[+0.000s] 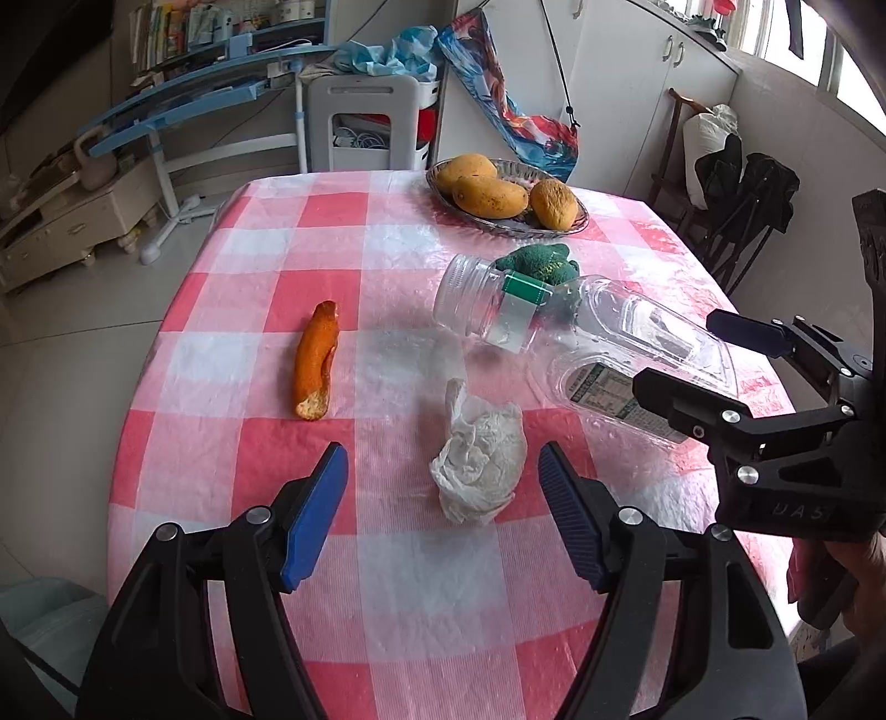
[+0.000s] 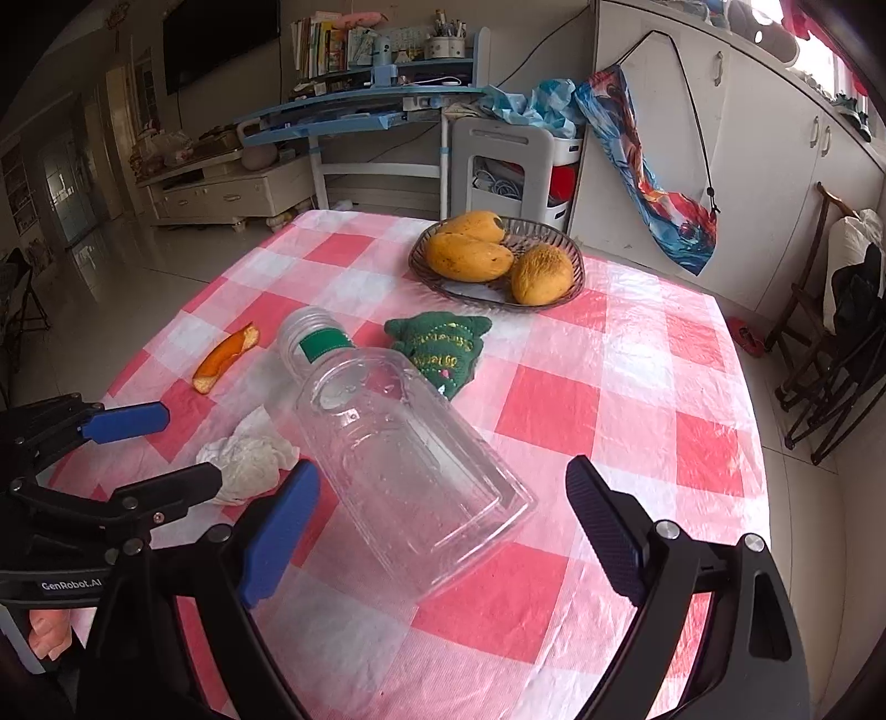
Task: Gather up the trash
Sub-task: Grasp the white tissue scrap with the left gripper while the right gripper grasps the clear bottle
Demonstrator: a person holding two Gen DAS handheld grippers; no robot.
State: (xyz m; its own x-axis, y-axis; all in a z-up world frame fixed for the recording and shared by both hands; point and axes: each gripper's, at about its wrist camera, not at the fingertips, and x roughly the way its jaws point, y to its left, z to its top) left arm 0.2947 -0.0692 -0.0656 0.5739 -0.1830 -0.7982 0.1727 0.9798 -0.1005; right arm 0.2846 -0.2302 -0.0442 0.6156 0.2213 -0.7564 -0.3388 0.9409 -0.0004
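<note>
The left gripper (image 1: pixel 443 515) stands wide open around a crumpled tissue (image 1: pixel 479 473) on the checked tablecloth (image 1: pixel 266 443), pads clear of it. The right gripper (image 2: pixel 443 531) gapes empty over a clear plastic bottle (image 2: pixel 404 443) lying beside it. An orange peel (image 1: pixel 315 360) lies further left.

a lived-in home, checked cloth on the bench (image 2: pixel 637 387), basket of mangoes (image 2: pixel 493 260) at twelve o'clock, child's study desk (image 2: pixel 354 111) with books, wall television (image 2: pixel 221 39), white cupboards (image 2: pixel 775 138)
</note>
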